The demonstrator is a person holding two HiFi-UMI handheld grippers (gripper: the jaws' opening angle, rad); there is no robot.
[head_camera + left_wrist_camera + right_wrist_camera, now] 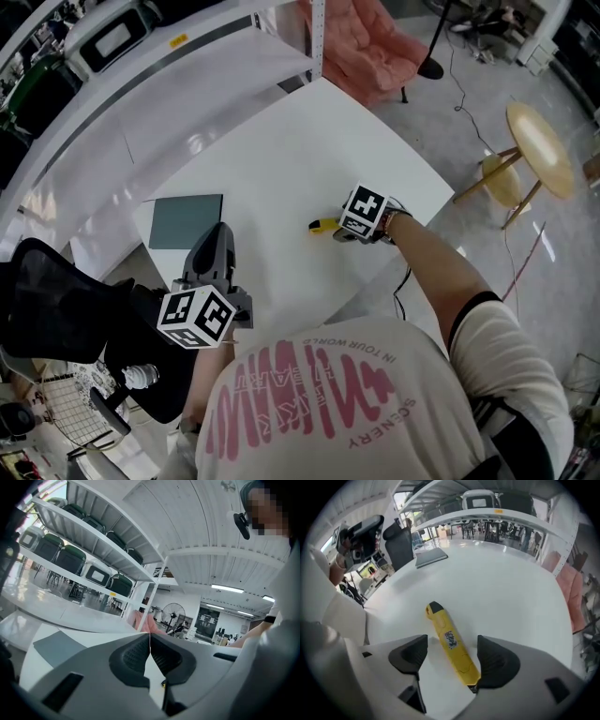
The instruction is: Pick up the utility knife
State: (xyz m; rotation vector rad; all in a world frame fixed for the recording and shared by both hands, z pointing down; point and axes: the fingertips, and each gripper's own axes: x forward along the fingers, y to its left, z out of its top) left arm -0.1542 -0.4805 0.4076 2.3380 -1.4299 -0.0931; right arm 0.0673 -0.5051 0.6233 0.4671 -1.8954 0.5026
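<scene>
The yellow utility knife [449,641] lies flat on the white table [501,583], its black tip pointing away from me. My right gripper [450,654] points steeply down over it with its jaws open, one on each side of the knife; the pads [498,660] stand clear of its sides, though the knife's near end lies close to the right pad. In the head view the knife [323,225] pokes out left of the right gripper [349,232]. My left gripper [217,251] hovers near the table's front left, jaws shut and empty, their pads [161,656] meeting.
A grey-green mat [186,220] lies on the table at the left. White shelving [141,66] with bins runs behind the table. A black office chair [56,309] stands at the lower left, a pink armchair [375,47] beyond the far corner, and a round wooden stool [539,150] at right.
</scene>
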